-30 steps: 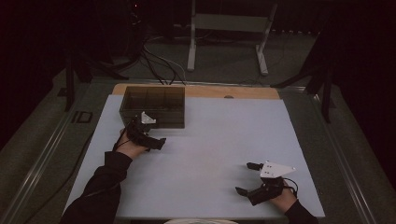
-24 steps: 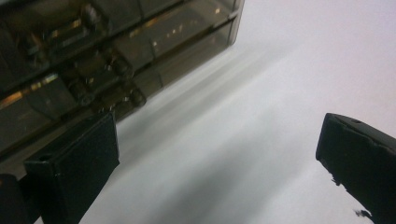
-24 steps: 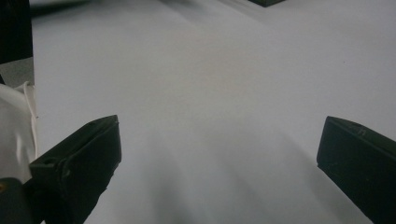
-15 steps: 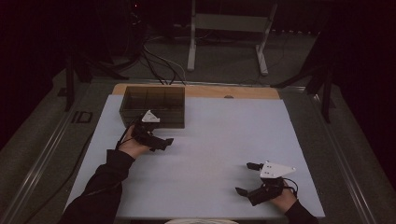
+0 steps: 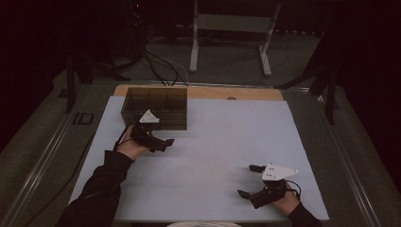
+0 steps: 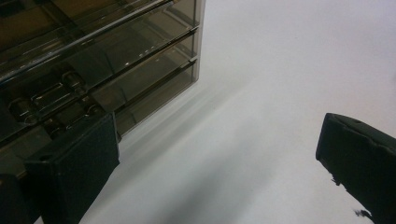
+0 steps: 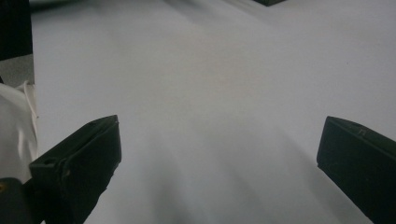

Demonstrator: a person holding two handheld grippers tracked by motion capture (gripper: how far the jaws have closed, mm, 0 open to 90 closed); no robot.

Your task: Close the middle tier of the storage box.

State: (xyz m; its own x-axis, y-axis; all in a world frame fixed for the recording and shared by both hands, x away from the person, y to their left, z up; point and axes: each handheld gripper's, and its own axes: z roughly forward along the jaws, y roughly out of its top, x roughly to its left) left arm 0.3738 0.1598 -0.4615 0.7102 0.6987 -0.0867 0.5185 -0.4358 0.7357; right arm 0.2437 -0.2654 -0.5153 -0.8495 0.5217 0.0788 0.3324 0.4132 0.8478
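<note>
A smoky see-through compartment box [image 5: 156,105] stands at the back left of the white mat [image 5: 227,137]. My left gripper [image 5: 163,143] hovers just in front of the box's near wall, held in a hand with a dark sleeve, jaws pointing right. In the left gripper view it is open [image 6: 219,144] over bare mat, and the box [image 6: 93,60] with its dividers and clasps is at the upper left. My right gripper [image 5: 249,180] rests near the front right of the mat. In the right gripper view it is open [image 7: 219,144], with nothing between the jaws.
A strip of wooden tabletop [image 5: 246,92] shows behind the mat. Beyond the table are floor cables [image 5: 156,61] and a metal stand [image 5: 231,42]. A white cloth edge [image 7: 16,126] shows at the left of the right gripper view.
My left gripper has drifted a little to the right and towards the near side, along the front of the box. The right gripper has stayed put.
</note>
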